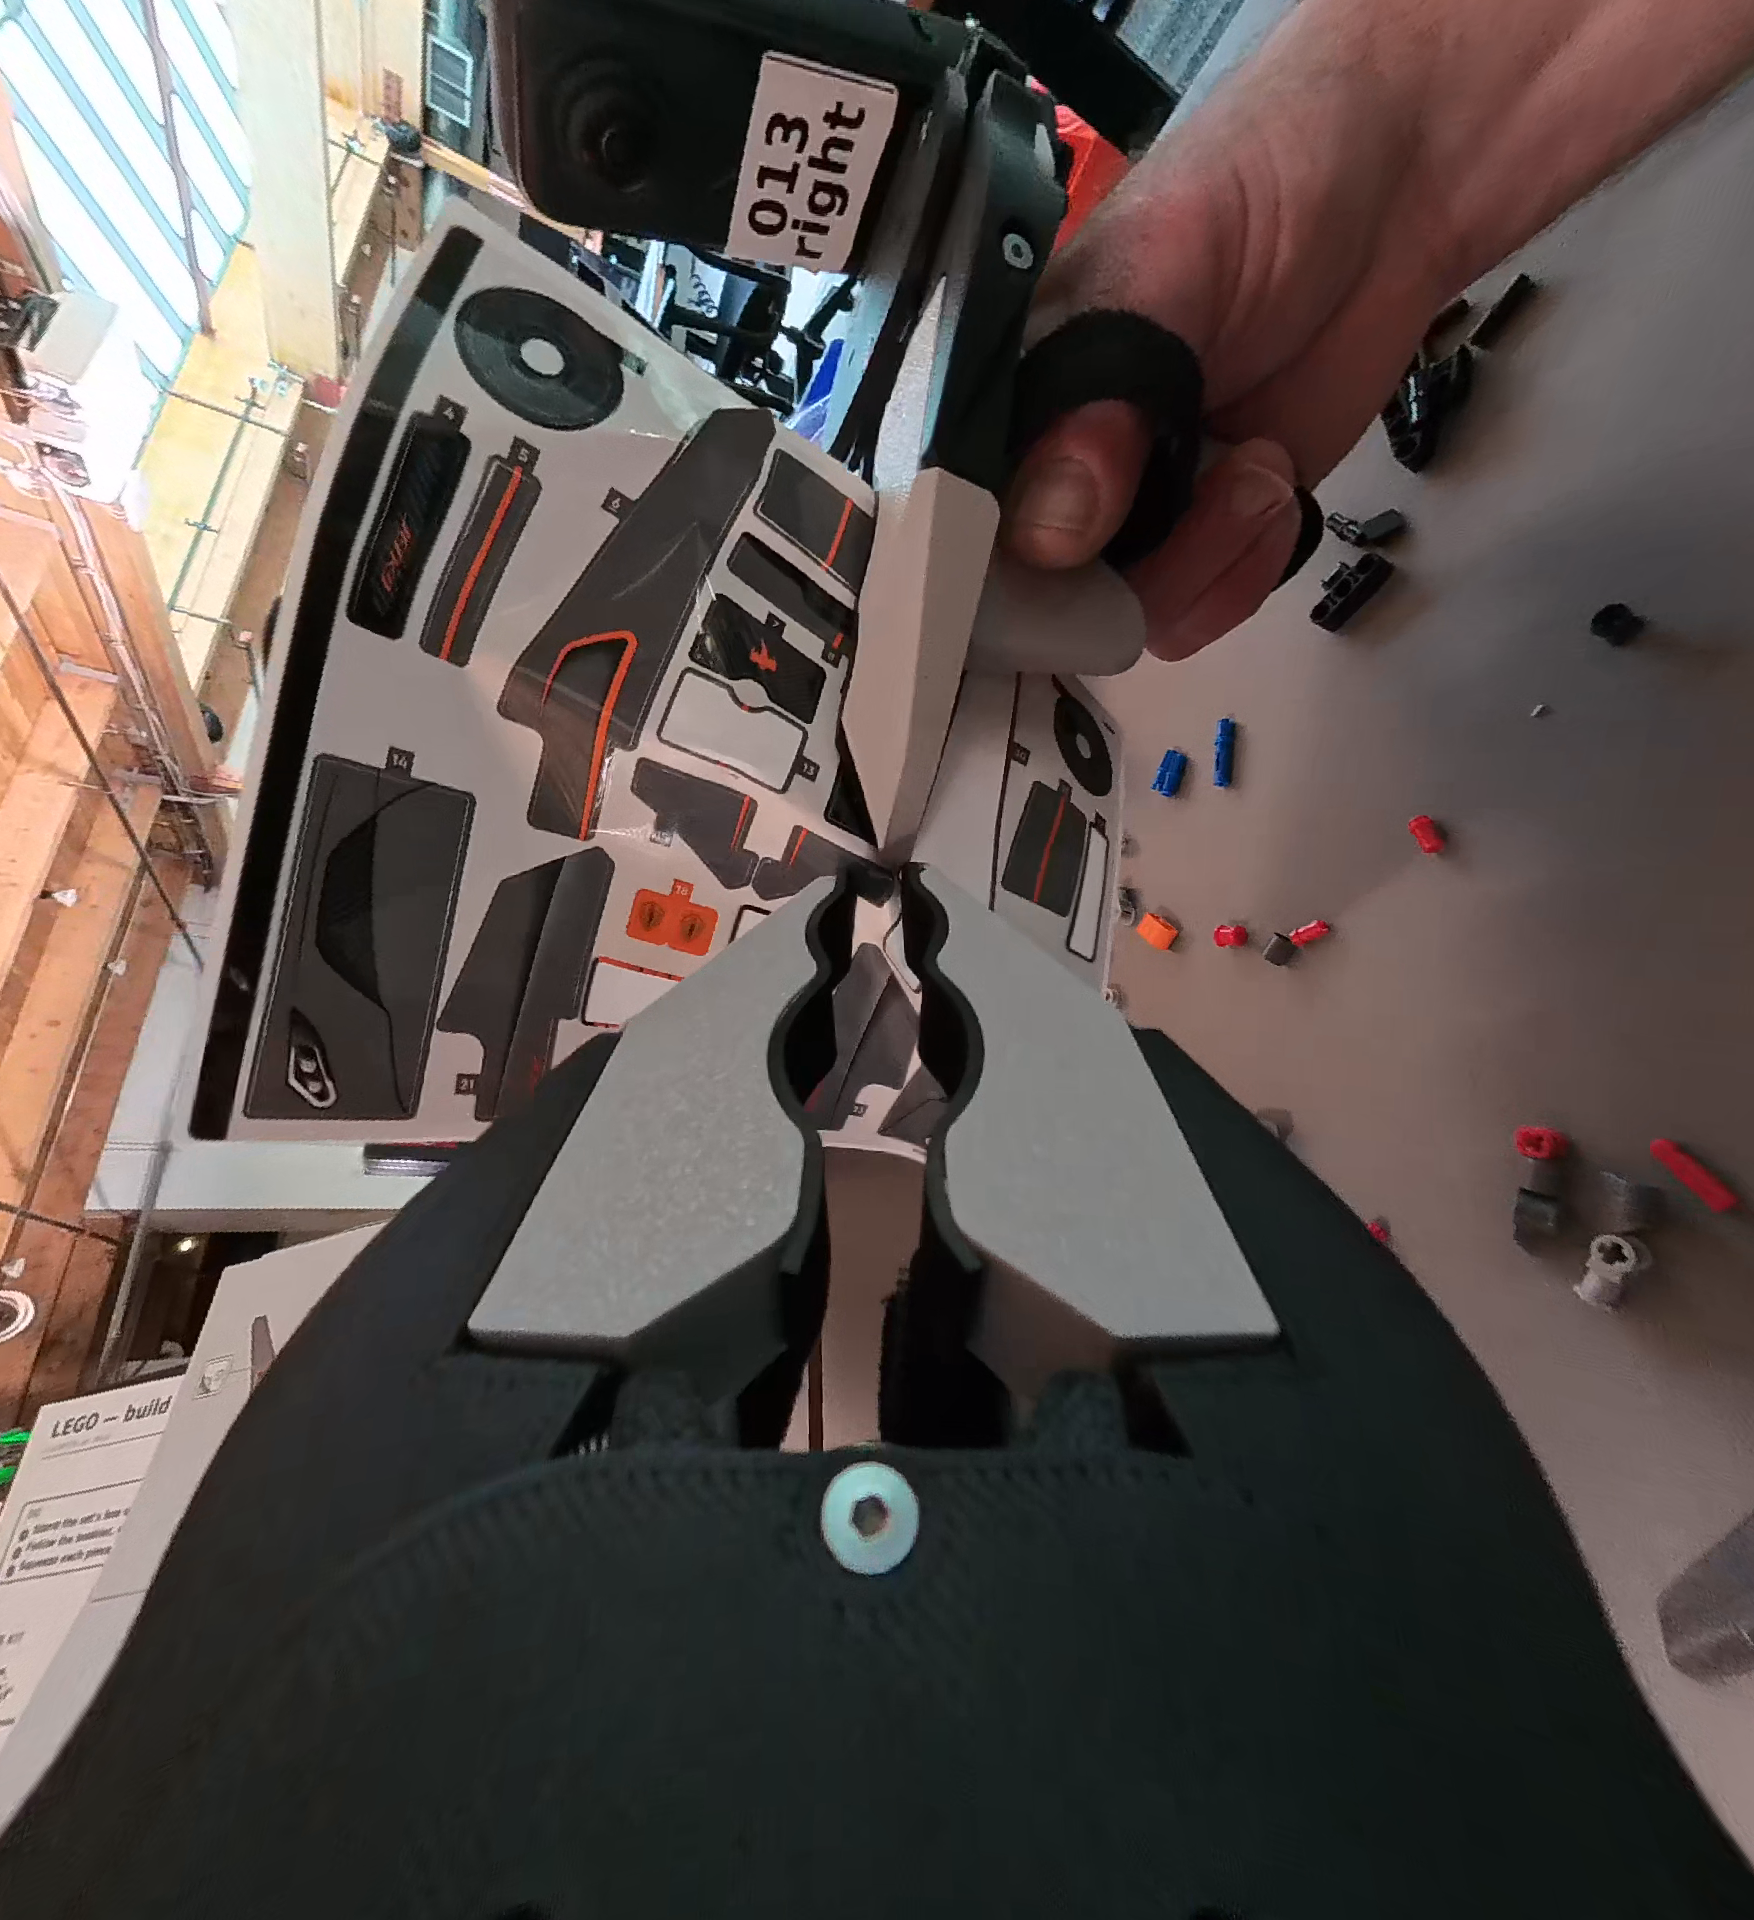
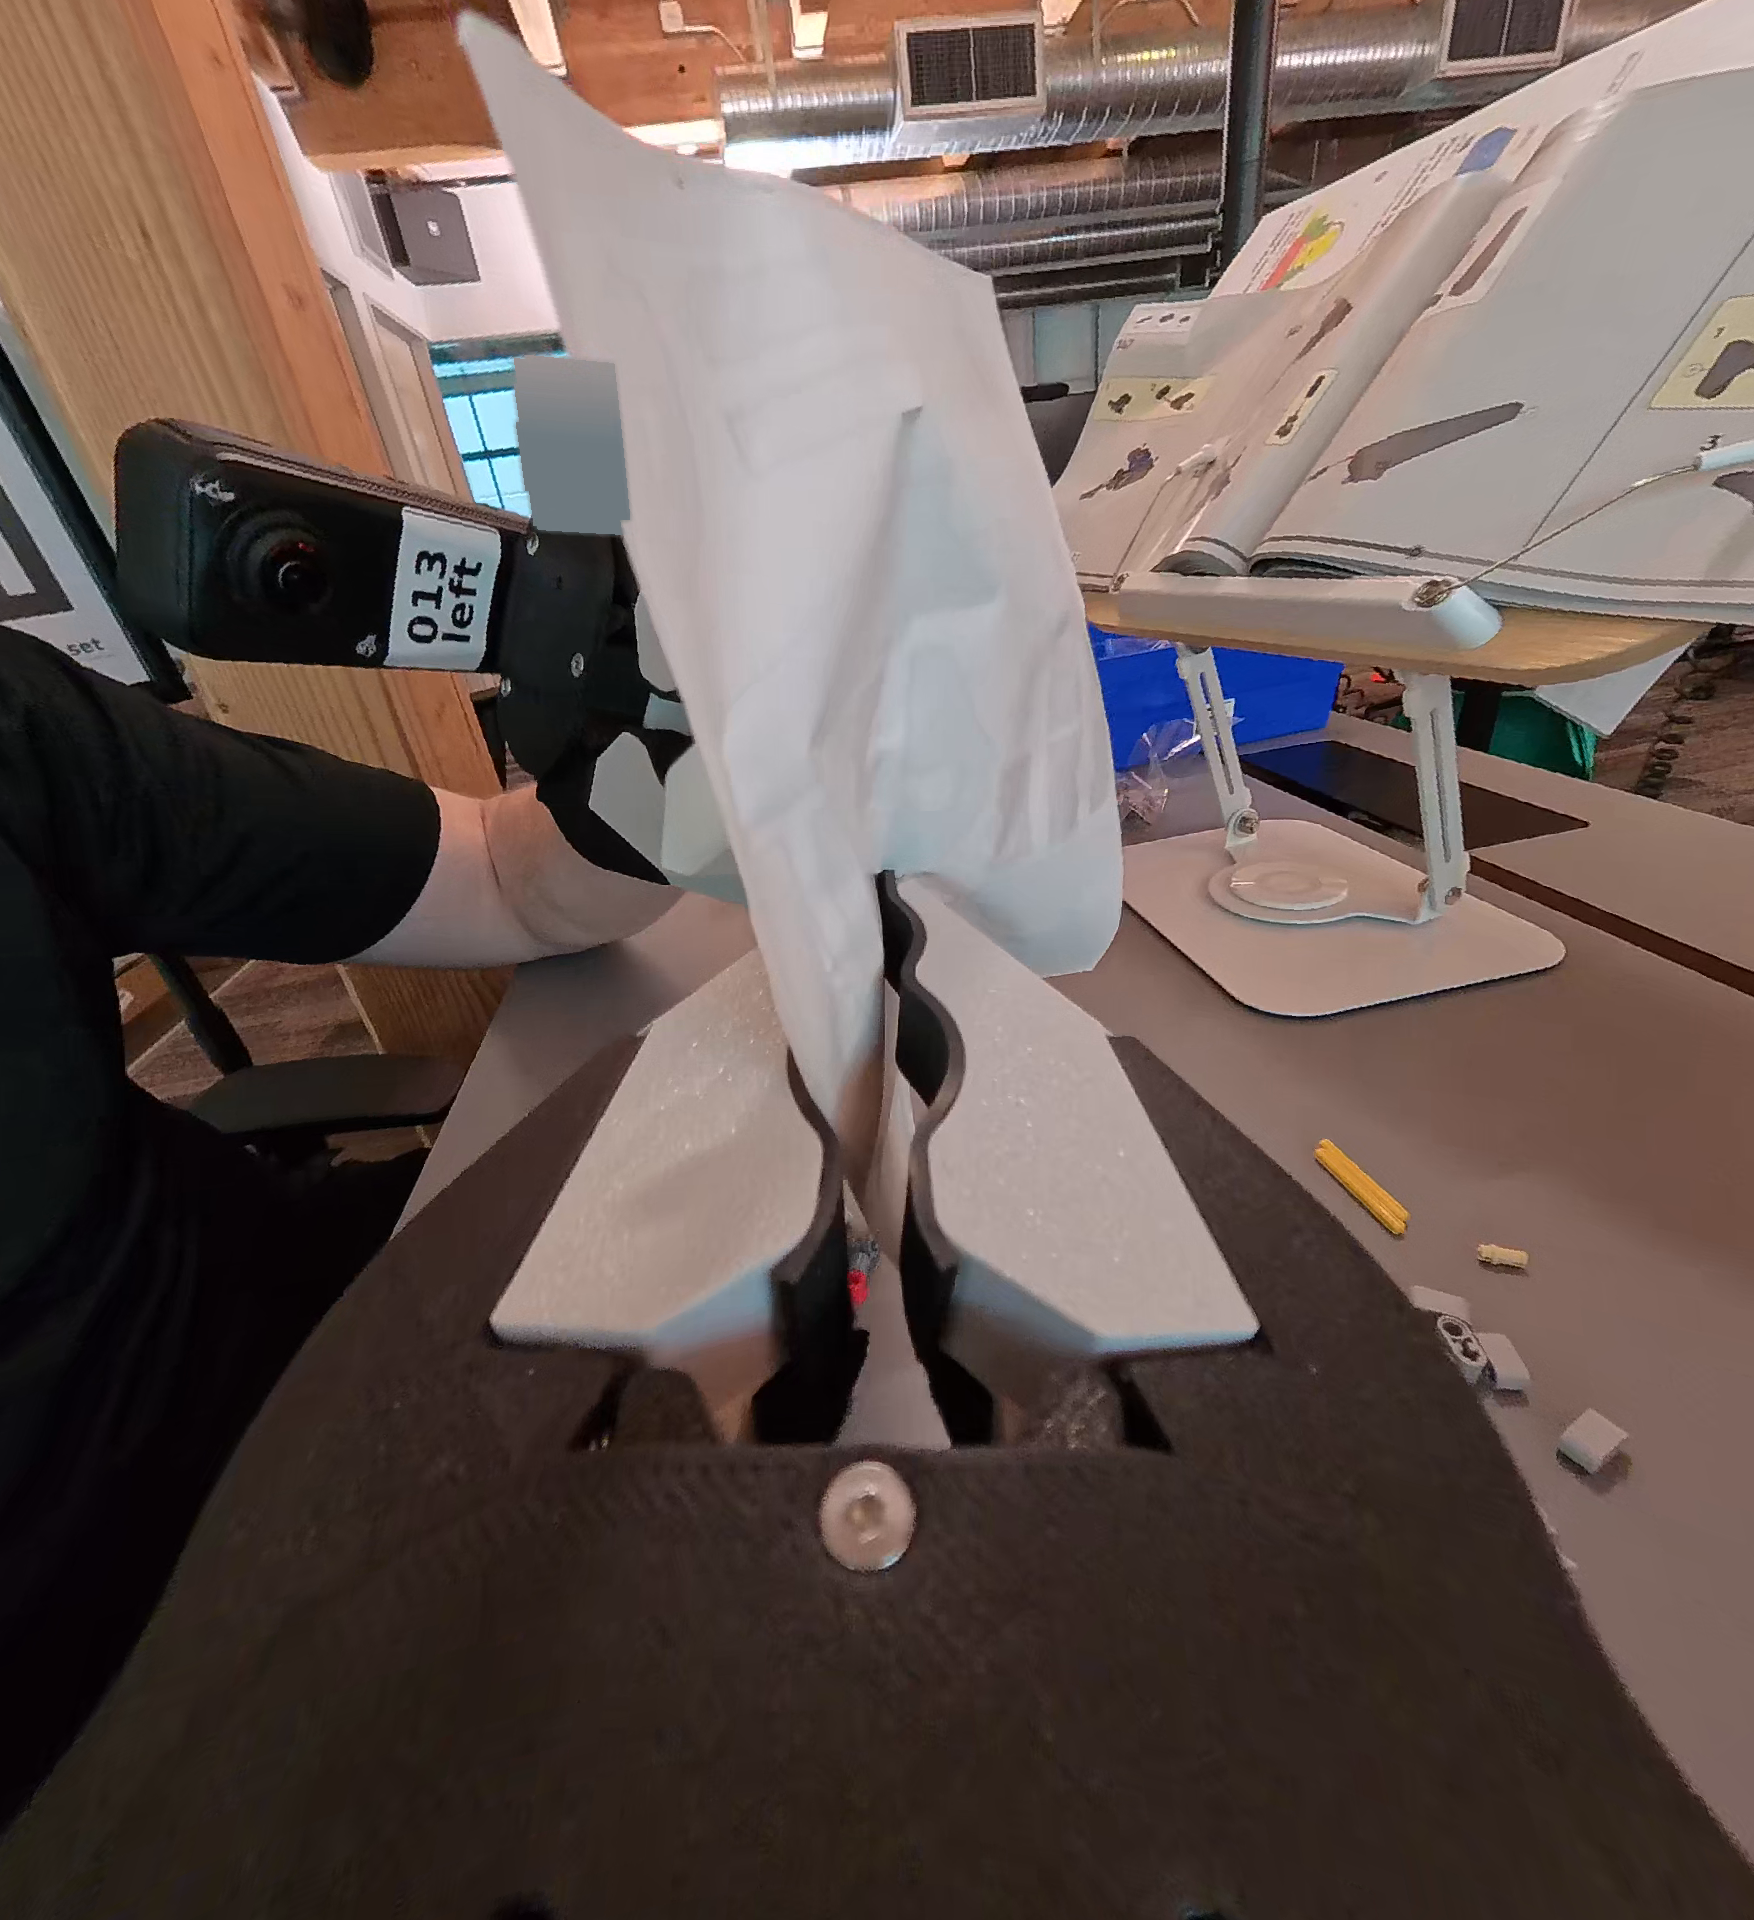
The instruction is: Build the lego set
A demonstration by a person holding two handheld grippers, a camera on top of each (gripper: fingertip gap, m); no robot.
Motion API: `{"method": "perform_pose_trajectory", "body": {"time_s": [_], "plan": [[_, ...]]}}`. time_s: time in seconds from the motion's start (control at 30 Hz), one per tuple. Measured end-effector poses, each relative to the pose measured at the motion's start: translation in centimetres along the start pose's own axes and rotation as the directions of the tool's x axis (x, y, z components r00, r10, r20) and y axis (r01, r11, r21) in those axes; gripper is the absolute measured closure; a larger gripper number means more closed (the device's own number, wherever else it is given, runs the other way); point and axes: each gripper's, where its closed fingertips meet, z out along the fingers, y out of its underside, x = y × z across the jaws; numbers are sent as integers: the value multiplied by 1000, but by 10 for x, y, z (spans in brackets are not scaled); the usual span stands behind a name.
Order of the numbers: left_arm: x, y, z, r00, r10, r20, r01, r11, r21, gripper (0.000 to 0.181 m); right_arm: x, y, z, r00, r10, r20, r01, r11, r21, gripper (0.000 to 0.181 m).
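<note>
Both grippers, left (image 1: 878, 894) and right (image 2: 888, 935), pinched a sticker sheet (image 1: 540, 727) aloft, seemingly to peel one sticker

Sticker sheet (image 1: 499, 727) held upright off the table, printed black-and-orange decals, blank white back (image 2: 852, 582)

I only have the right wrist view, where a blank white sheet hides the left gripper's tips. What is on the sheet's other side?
Observer: It is a sticker sheet, printed with black and orange decals.
Operator: Where are the left gripper's tips?
Observer: The left gripper is nearly closed at a small dark bit on the printed side. I cannot tell whether it grips it.
Operator: Any loose parts beyond the sheet?
Observer: Yes, blue pins and red pins lie on the table.
</note>
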Motion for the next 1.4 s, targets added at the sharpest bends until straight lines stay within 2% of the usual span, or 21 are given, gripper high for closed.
{"method": "perform_pose_trajectory", "body": {"time_s": [0.73, 1.4], "plan": [[17, -3, -12, 990, 49, -130, -50, 999, -9, 178, -15, 12, 3, 996, -39, 83, 45, 997, -68, 181], [20, -4, -15, 987, 52, -154, -52, 999, 0, 181, -17, 13, 4, 994, -43, 97, 50, 996, -69, 181]]}}
